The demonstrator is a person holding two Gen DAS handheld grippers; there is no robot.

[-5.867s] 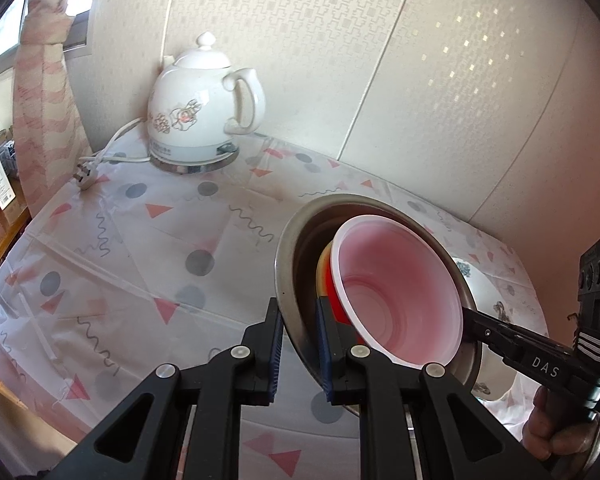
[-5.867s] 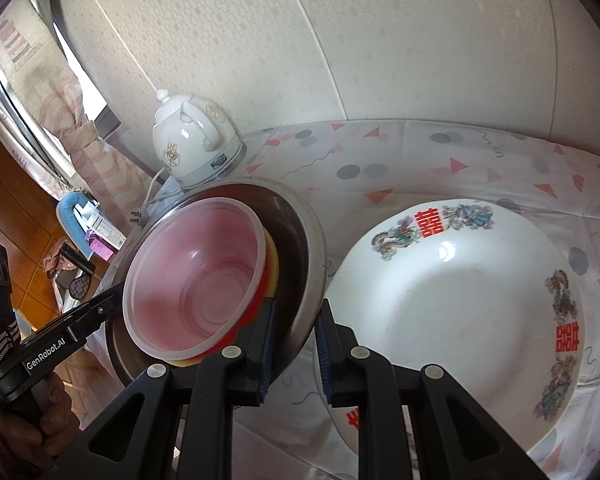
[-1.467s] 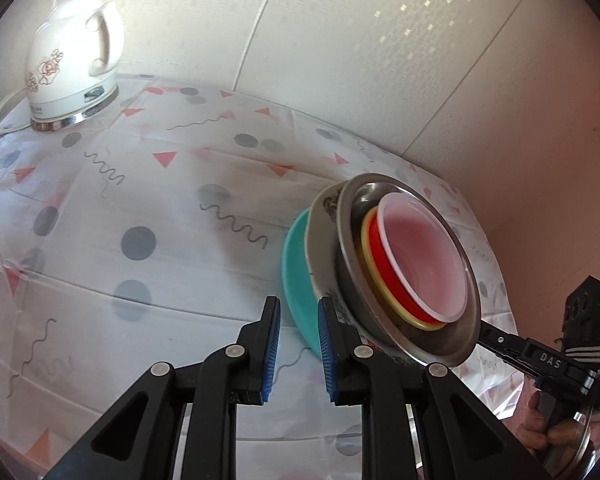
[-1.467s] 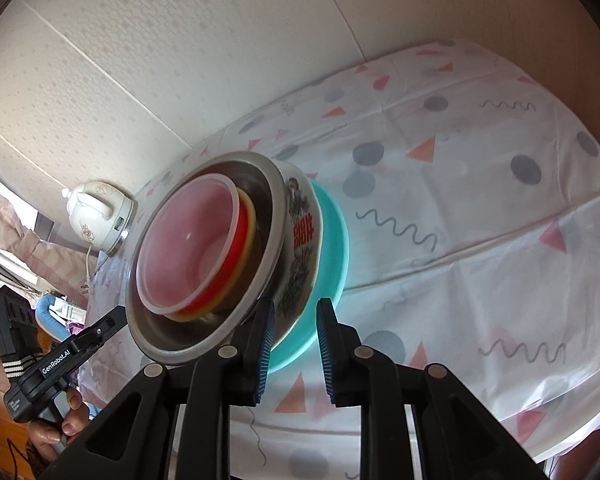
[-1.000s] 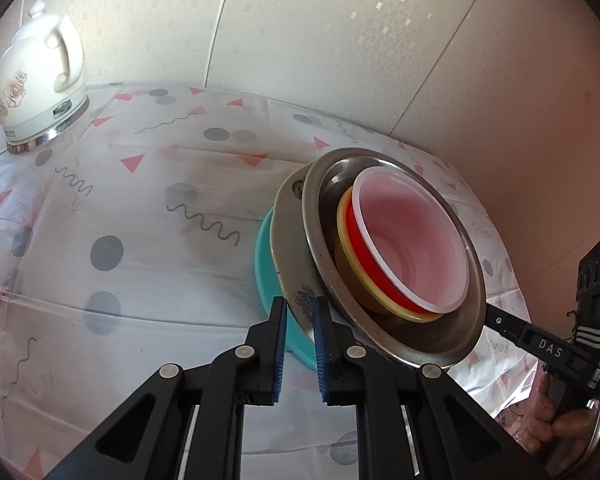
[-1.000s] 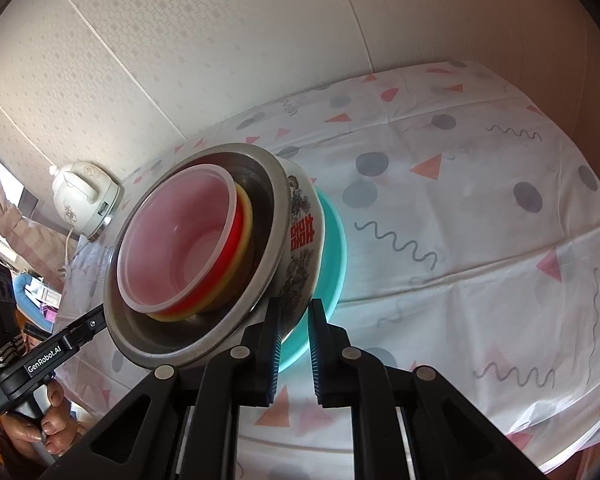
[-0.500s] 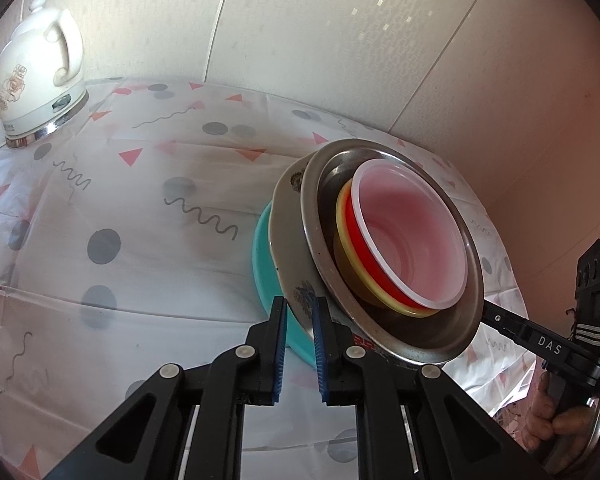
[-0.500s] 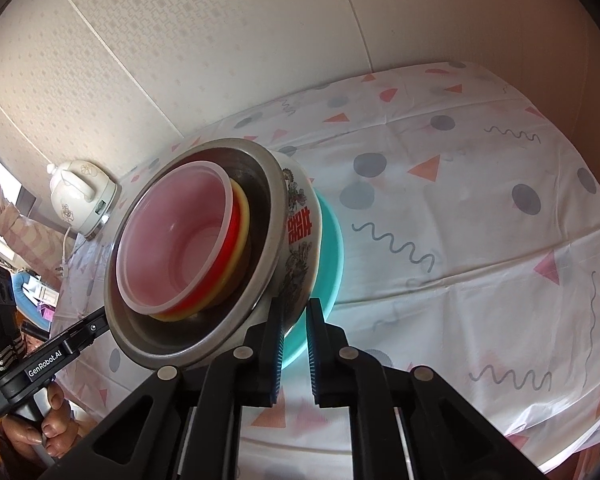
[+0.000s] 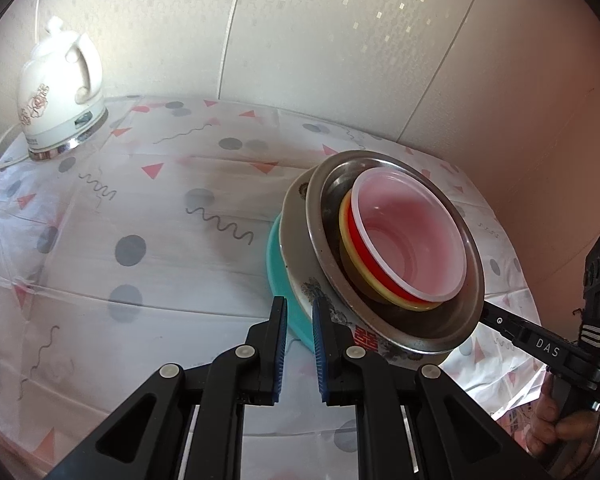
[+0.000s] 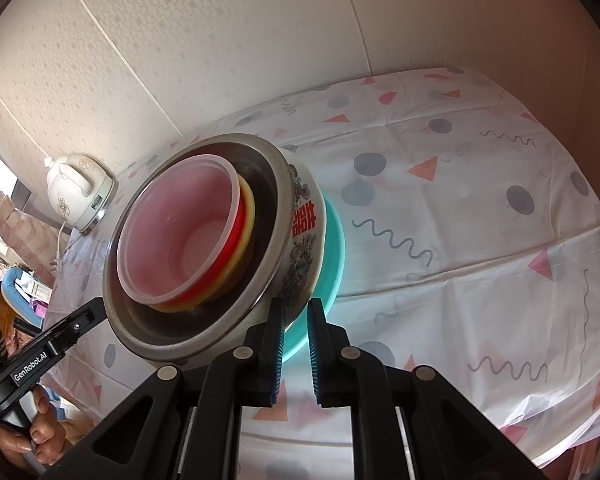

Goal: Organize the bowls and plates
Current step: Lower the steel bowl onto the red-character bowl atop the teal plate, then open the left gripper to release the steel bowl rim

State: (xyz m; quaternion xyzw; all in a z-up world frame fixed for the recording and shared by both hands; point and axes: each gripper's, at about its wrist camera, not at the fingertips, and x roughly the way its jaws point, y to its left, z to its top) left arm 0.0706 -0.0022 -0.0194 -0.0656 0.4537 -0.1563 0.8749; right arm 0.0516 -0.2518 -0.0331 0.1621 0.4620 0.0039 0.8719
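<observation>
From the left wrist, the left tool [image 9: 300, 314] has its blue pads clamped on the near rim of the teal plate [image 9: 276, 264], the bottom piece of a nested stack that is tilted up off the surface [image 9: 148, 208]. Above the teal plate sits the white plate [image 9: 296, 240] with red characters and dark painted figures, then the steel bowl [image 9: 400, 328], then a yellow bowl [image 9: 346, 220], a red bowl [image 9: 360, 240] and, innermost, the clear bowl [image 9: 412, 236], which looks pink. The stack's opening faces the camera and up to the right. The right tool [image 9: 486, 314] reaches in from the lower right, its black finger meeting the stack's far rim behind the steel bowl, a hand [image 9: 556, 436] on its grip. A white kettle [image 9: 60, 92] stands on its base at the far left, by the wall. From the right wrist, the right tool [image 10: 294, 316] is closed on the same stack's rim, the pads pinching the teal plate [image 10: 334, 248] just beside the white plate [image 10: 306, 220]. The steel bowl [image 10: 204, 340] and clear bowl [image 10: 180, 236] tilt toward the left. The left tool [image 10: 100, 304] touches the opposite rim, with a hand [image 10: 40, 440] below. The kettle [image 10: 78, 192] stands behind, and the patterned cloth on the surface [image 10: 460, 220] spreads to the right.
</observation>
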